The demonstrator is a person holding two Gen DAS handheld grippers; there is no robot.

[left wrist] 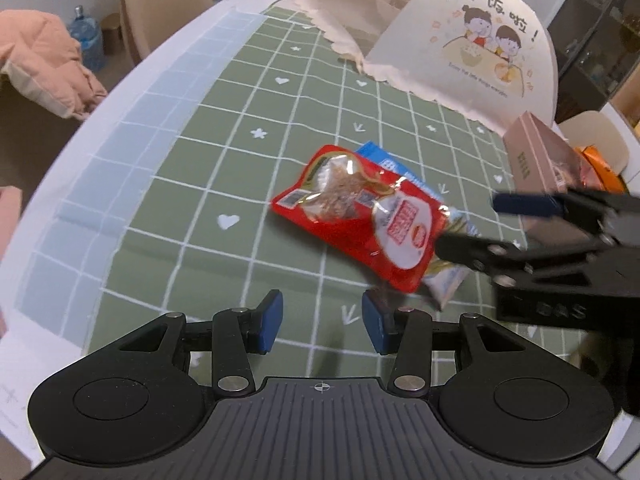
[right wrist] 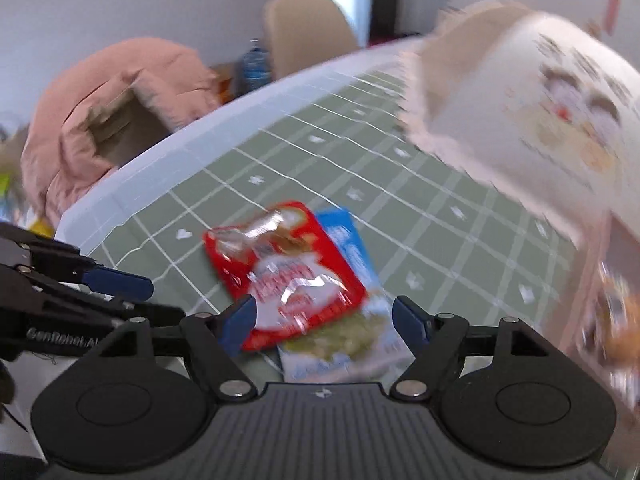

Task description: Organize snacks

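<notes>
A red snack packet (left wrist: 360,216) lies on the green checked mat (left wrist: 192,168), overlapping a blue and white packet (left wrist: 442,284) beneath it. My left gripper (left wrist: 323,322) hovers open just in front of them, with nothing between its blue pads. From the right, my right gripper (left wrist: 482,226) reaches in with its jaws apart, its lower finger close to the red packet's edge. In the blurred right wrist view the red packet (right wrist: 288,276) and the blue and white packet (right wrist: 352,340) sit ahead of the open right gripper (right wrist: 326,320), no pad pressing on them. The left gripper (right wrist: 140,296) shows at the left.
A cream bag with a cartoon print (left wrist: 480,48) stands open at the back right. A pink box (left wrist: 532,156) and an orange packet (left wrist: 600,164) sit beside it. Past the table's left edge are a pink jacket (left wrist: 44,64), a chair (left wrist: 160,0) and a water bottle (left wrist: 86,36).
</notes>
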